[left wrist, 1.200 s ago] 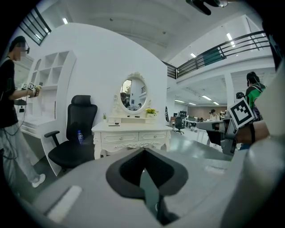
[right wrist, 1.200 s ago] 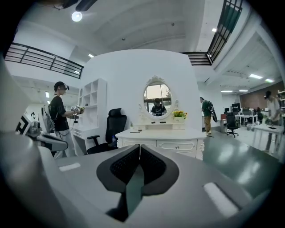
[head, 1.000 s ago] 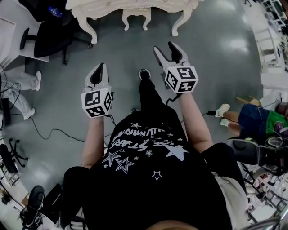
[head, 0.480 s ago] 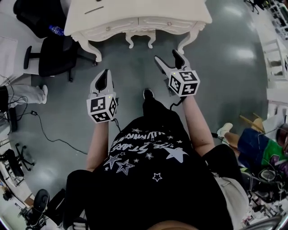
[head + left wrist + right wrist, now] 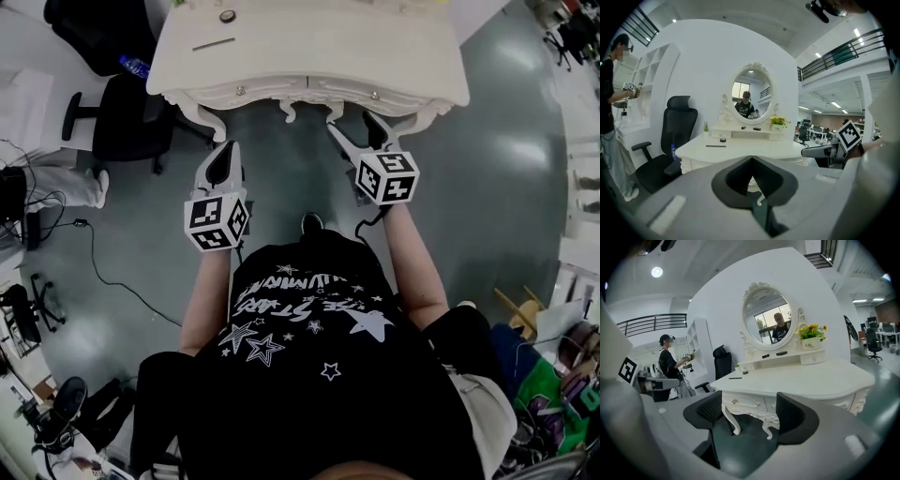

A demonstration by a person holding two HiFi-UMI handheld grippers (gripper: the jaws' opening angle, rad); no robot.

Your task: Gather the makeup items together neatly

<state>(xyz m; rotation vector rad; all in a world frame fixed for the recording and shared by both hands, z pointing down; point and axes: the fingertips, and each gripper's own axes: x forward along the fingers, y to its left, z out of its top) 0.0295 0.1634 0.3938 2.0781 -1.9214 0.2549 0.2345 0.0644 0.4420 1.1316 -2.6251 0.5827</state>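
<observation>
A white dressing table (image 5: 309,56) stands ahead of me. On its left part lie a thin dark stick (image 5: 214,44) and a small round pot (image 5: 225,16). The left gripper view shows the same stick (image 5: 715,146) and pot (image 5: 723,139); the right gripper view shows the stick (image 5: 735,378), the pot (image 5: 745,372) and two dark items (image 5: 765,356) on the raised shelf. My left gripper (image 5: 225,150) hangs in the air short of the table's front edge, shut and empty. My right gripper (image 5: 352,124) is open and empty, just below the table's front edge.
A black office chair (image 5: 117,117) with a blue bottle (image 5: 136,67) on it stands left of the table. An oval mirror (image 5: 751,96) and a flower pot (image 5: 811,341) sit at the table's back. A person (image 5: 670,364) stands off to the left. Cables (image 5: 103,262) lie on the grey floor.
The table has come closer and now fills the top of the head view. Both grippers have moved forward toward its front edge. Their jaws have not changed.
</observation>
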